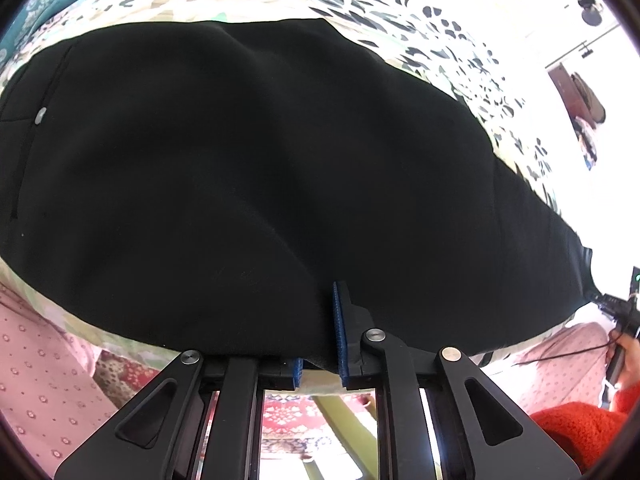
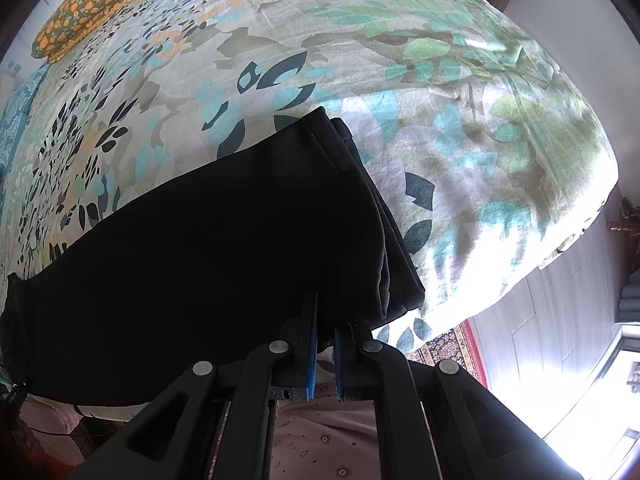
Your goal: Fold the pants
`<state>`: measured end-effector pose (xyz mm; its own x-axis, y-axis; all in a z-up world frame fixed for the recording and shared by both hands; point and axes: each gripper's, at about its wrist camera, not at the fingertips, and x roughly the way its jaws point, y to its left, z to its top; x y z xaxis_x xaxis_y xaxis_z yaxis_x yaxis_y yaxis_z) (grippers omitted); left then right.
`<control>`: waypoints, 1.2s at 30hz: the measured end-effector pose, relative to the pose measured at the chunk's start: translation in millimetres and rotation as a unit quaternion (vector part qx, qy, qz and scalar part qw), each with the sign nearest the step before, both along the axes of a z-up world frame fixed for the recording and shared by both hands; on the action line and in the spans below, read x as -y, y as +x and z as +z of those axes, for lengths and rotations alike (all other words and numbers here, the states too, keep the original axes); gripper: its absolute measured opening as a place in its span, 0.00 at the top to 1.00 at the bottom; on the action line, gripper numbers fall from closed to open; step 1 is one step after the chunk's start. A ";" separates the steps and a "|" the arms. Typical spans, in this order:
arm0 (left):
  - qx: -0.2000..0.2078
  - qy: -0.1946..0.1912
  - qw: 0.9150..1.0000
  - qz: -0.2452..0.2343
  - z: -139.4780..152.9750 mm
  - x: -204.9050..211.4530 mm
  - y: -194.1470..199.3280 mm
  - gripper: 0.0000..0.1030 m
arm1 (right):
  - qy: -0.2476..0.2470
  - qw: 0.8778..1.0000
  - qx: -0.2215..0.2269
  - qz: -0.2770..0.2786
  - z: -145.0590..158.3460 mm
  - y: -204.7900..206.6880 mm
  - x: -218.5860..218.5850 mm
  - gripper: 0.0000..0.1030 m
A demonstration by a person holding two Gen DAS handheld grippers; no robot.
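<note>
Black pants [image 1: 260, 160] lie spread over a floral bed sheet [image 1: 440, 32], a small metal button [image 1: 40, 115] showing at their left end. My left gripper [image 1: 322, 304] is shut on the near edge of the pants; the cloth drapes over its left finger and only the right blue pad [image 1: 340, 328] shows fully. In the right wrist view the pants [image 2: 200, 240] end in stacked leg hems [image 2: 340, 148]. My right gripper [image 2: 326, 316] points down and is shut on the near edge close to those hems.
The sheet [image 2: 440, 100] drops off at the bed's right edge to a pale floor [image 2: 560, 320] and a patterned rug [image 2: 452, 344]. An orange-flowered pillow [image 2: 92, 4] lies far left. The person's pink patterned clothing [image 1: 40, 380] and a red sleeve [image 1: 580, 432] are close below.
</note>
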<state>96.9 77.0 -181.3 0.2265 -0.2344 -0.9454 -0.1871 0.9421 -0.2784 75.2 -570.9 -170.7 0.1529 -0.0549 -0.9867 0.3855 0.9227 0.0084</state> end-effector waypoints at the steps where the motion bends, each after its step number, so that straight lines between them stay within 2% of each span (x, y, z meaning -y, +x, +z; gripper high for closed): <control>1: -0.003 0.000 1.000 0.003 -0.6 0.0 -0.8 0.88 | 0.000 1.000 0.001 0.000 0.2 0.0 -0.3 0.94; 4: -0.013 0.001 1.000 0.014 -2.8 -1.6 -2.6 0.79 | -0.003 1.000 0.003 -0.002 1.5 -2.4 0.4 0.93; 7: -0.018 0.011 1.000 0.014 -1.0 -2.4 -5.0 0.56 | -0.007 1.000 0.004 -0.003 3.7 -1.9 0.3 0.90; 8: -0.024 0.018 0.999 0.015 -0.1 -2.6 -6.9 0.42 | -0.010 1.000 0.003 -0.002 5.2 -2.7 -0.3 0.83; 9: -0.029 0.026 0.999 0.017 1.9 -3.4 -10.4 0.34 | -0.007 1.000 0.006 -0.002 7.0 -3.9 0.2 0.78; 11: -0.044 0.035 0.998 0.020 7.3 -6.7 -20.8 0.31 | -0.001 1.000 0.019 -0.007 15.0 -10.2 1.5 0.48; 13: -0.056 0.033 0.998 0.027 17.7 -13.8 -33.6 0.32 | -0.009 0.999 0.035 -0.016 27.5 -23.1 5.2 0.37; 14: -0.052 0.032 0.998 0.032 25.5 -17.7 -38.6 0.32 | -0.015 0.999 0.044 -0.021 34.4 -30.3 7.7 0.37; 17: 0.009 0.029 0.999 0.045 61.8 -33.7 -41.5 0.30 | -0.064 0.993 0.092 -0.035 62.3 -48.4 8.1 0.37; 20: 0.082 0.060 0.994 0.050 84.5 -49.7 -18.2 0.13 | -0.077 0.986 0.146 -0.031 85.9 -48.3 -5.4 0.35; 22: 0.115 0.103 0.986 0.055 77.3 -59.1 8.5 0.13 | -0.054 0.983 0.174 -0.020 92.1 -37.0 -22.6 0.33; 23: 0.114 0.122 0.984 0.056 68.3 -62.6 18.4 0.13 | -0.037 0.982 0.184 -0.009 91.6 -29.2 -33.4 0.29; 25: 0.044 0.182 0.981 0.050 30.9 -67.7 37.2 0.24 | -0.012 0.982 0.190 0.015 84.9 -11.6 -59.4 0.28; 26: -0.016 0.207 0.977 0.044 8.2 -70.0 39.3 0.41 | -0.001 0.981 0.192 0.026 79.7 -5.2 -72.8 0.28; 27: -0.043 0.217 0.974 0.041 -3.8 -70.9 32.7 0.41 | 0.011 0.980 0.195 0.035 73.7 -0.3 -84.8 0.28; 28: -0.037 0.223 0.973 0.037 -3.3 -70.1 24.3 0.41 | 0.022 0.980 0.195 0.042 66.5 2.6 -95.8 0.28; 30: -0.050 0.268 0.962 0.020 4.4 -65.5 10.0 0.34 | 0.038 0.980 0.187 0.052 48.7 5.6 -111.2 0.28; 33: -0.052 0.268 0.962 0.026 15.8 -73.4 -4.3 0.34 | 0.060 0.984 0.162 0.046 18.9 8.3 -120.2 0.28; 35: -0.012 0.261 0.965 0.028 32.6 -71.2 -3.5 0.31 | 0.081 0.984 0.153 0.028 6.9 8.7 -117.9 0.28; 36: 0.010 0.249 0.968 0.024 39.8 -66.5 2.0 0.24 | 0.090 0.983 0.159 0.019 6.0 8.4 -115.4 0.28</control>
